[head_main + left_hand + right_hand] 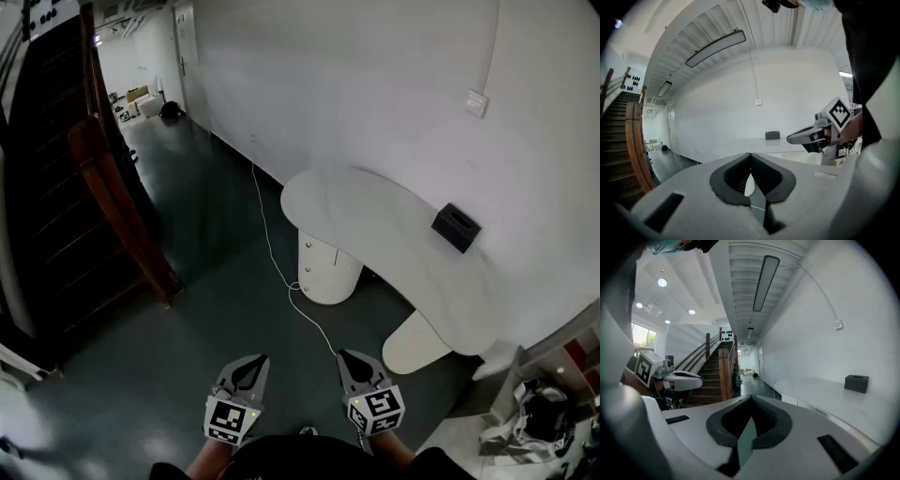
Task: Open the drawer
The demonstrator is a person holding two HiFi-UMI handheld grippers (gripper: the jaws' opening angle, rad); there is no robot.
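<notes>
A wooden staircase [56, 187] is seen at the far left, above a dark floor [187, 216]. The left gripper [249, 367] is held low near the person, its fingers [733, 178] pressed together with nothing between them. A white cable [272, 253] is trailed across the floor towards the rounded white drawer cabinet [328, 270], which is set under the left end of the table [375, 225], well apart from both grippers. The right gripper [352, 364] is held beside the left, its fingers [766, 420] likewise closed and empty. A black box [457, 228] is placed on the table by the wall.
</notes>
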